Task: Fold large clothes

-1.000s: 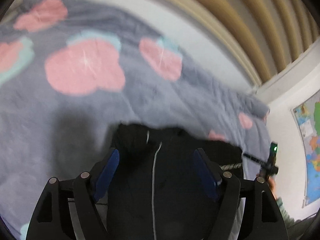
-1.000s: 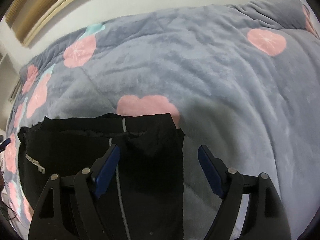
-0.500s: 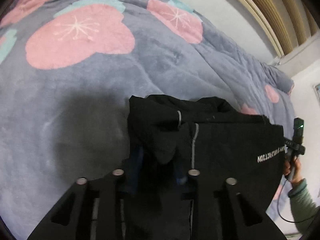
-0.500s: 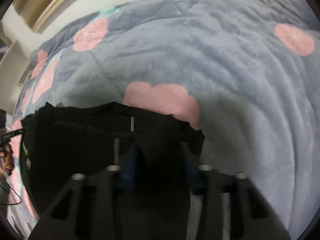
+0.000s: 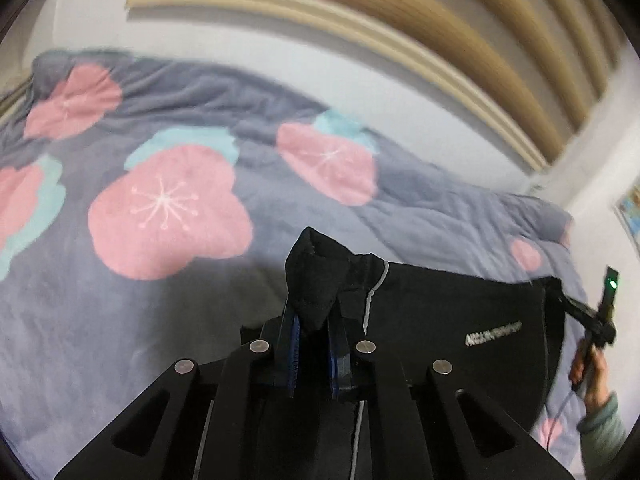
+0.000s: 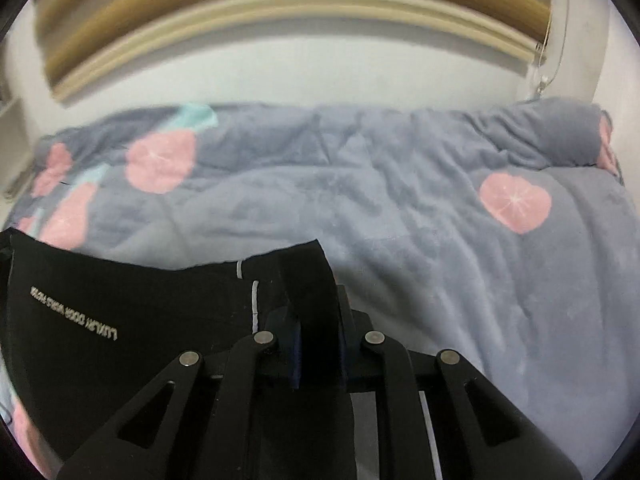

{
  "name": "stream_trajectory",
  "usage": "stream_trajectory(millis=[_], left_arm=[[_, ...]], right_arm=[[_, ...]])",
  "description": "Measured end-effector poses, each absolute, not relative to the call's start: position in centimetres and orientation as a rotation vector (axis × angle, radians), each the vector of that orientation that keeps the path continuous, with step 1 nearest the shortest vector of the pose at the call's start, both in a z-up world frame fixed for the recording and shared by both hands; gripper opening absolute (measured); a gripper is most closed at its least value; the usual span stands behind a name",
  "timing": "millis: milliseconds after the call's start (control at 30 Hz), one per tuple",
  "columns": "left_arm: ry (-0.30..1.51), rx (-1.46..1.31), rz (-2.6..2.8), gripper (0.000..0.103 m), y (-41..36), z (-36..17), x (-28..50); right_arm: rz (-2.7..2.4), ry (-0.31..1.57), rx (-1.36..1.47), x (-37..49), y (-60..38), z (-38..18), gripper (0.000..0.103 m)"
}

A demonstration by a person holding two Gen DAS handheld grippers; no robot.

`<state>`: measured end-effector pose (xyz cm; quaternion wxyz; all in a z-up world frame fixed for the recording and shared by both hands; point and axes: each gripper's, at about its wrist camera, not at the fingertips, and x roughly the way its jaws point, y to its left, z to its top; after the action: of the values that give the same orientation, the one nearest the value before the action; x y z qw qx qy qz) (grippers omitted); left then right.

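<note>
A black garment (image 5: 452,320) with white lettering and a white seam stripe is held stretched between both grippers above the bed. My left gripper (image 5: 314,320) is shut on a bunched corner of it. My right gripper (image 6: 318,320) is shut on the opposite corner, and the garment (image 6: 120,320) spreads to its left there. The right gripper also shows at the far right of the left wrist view (image 5: 592,320), in a hand.
A grey-blue blanket (image 5: 120,320) with pink flowers covers the bed; it also fills the right wrist view (image 6: 440,240). A white wall (image 6: 320,72) and tan slatted blinds (image 5: 440,20) stand behind the bed.
Both grippers went from open over the lying garment to shut on its corners. They have lifted it off the blanket, and the views now tilt up toward the wall.
</note>
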<state>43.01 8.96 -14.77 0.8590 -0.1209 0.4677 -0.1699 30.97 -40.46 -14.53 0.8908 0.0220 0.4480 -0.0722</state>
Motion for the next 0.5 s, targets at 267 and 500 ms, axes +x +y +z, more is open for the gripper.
stream_trajectory(millis=[267,500], left_arm=[[1.215,-0.179,-0.216,0.014,6.4,-27.3,46.9],[1.221,-0.071,-0.177,0.044,5.8,-27.1,47.2]], right_arm=[[-0.190,1.223,0.004,36.5,-39.6,-27.8,0.017],[-0.197,1.253,0.039,36.6,-40.2,-27.3,0.032]])
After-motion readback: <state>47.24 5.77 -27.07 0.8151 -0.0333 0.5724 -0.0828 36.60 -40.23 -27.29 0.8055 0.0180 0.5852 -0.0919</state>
